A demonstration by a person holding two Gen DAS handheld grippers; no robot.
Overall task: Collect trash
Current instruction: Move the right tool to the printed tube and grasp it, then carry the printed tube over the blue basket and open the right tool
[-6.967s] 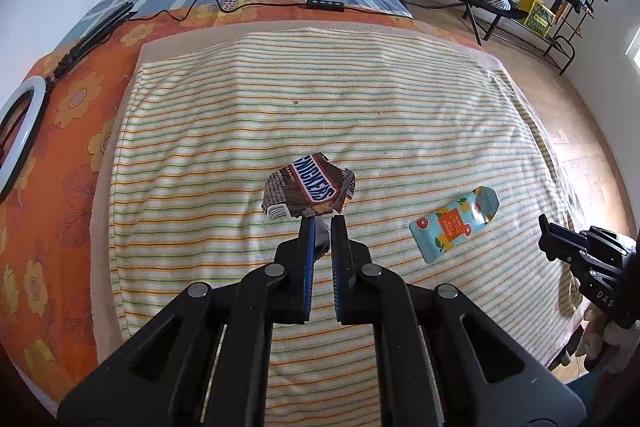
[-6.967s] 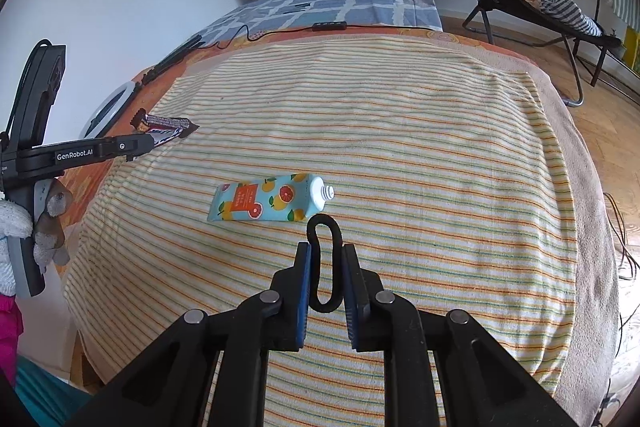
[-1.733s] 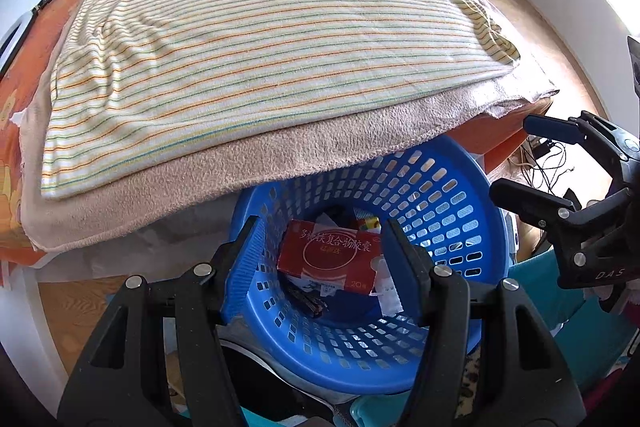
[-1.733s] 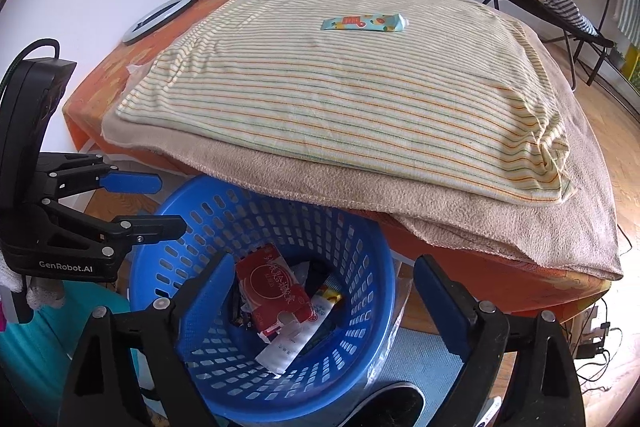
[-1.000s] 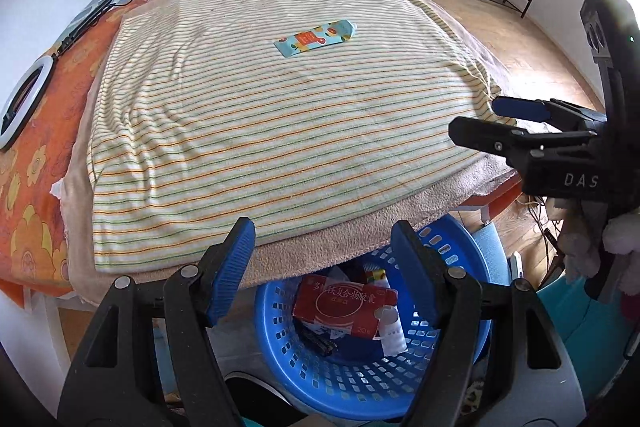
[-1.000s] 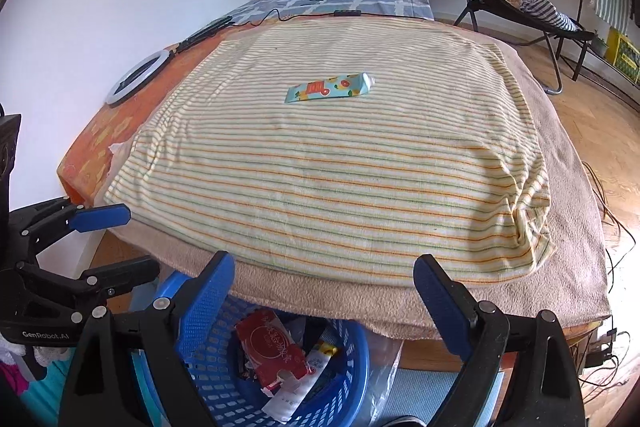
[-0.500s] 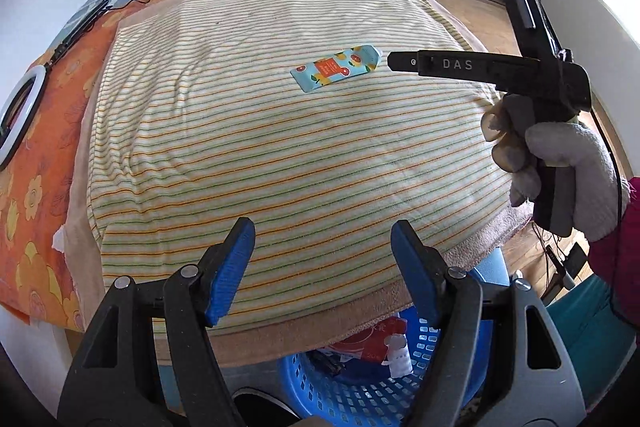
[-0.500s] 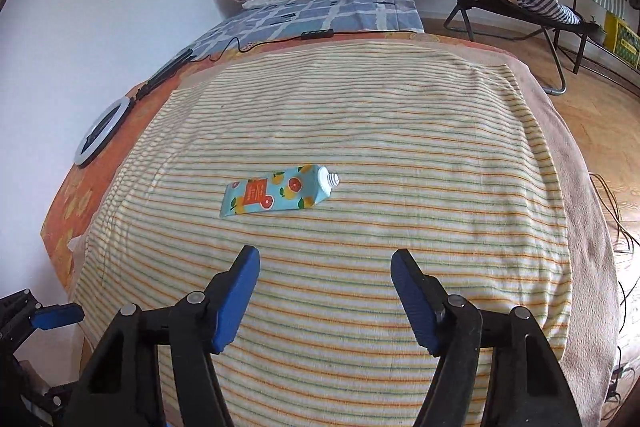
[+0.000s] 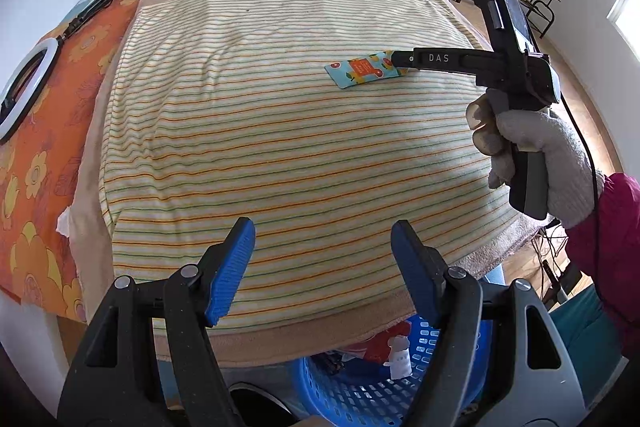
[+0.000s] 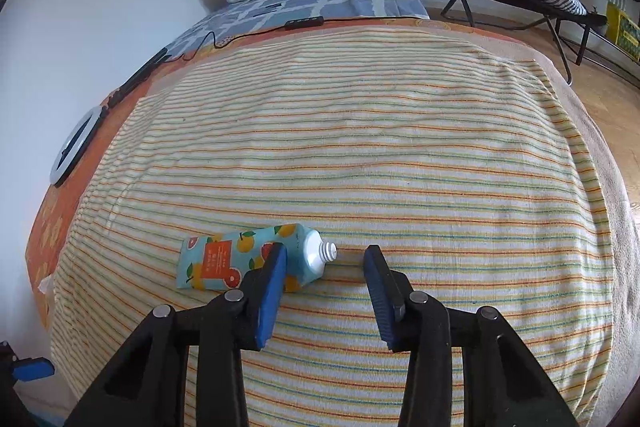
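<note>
1. The right gripper [image 10: 325,287] is seen with its fingers [image 10: 272,291] released wide, low over the striped blanket [image 10: 400,155], nothing held between them
2. The tube [image 10: 244,259] lies flat on the blanket with its uncapped white nozzle pointing right; the left finger overlaps the tube's body near the shoulder, while the nozzle sits in the gap between the fingers; contact cannot be told
3. In the left wrist view the right gripper's tip [image 9: 404,59] is seen at the tube's [image 9: 360,69] right end, held by a gloved hand [image 9: 536,163]
4. The left gripper [image 9: 322,267] is held with fingers [image 9: 230,267] spread apart and empty, above the near edge of the bed
5. Broad bare blanket is seen around the tube on all sides, well apart from the blanket's edges
6. The blue basket [image 9: 360,391] is seen below the near edge of the bed, partly hidden under the overhanging beige cover [image 9: 280,339], with red packaging [image 9: 380,343] inside
7. A ring light [image 10: 76,147] lies on the orange sheet at the bed's left edge
</note>
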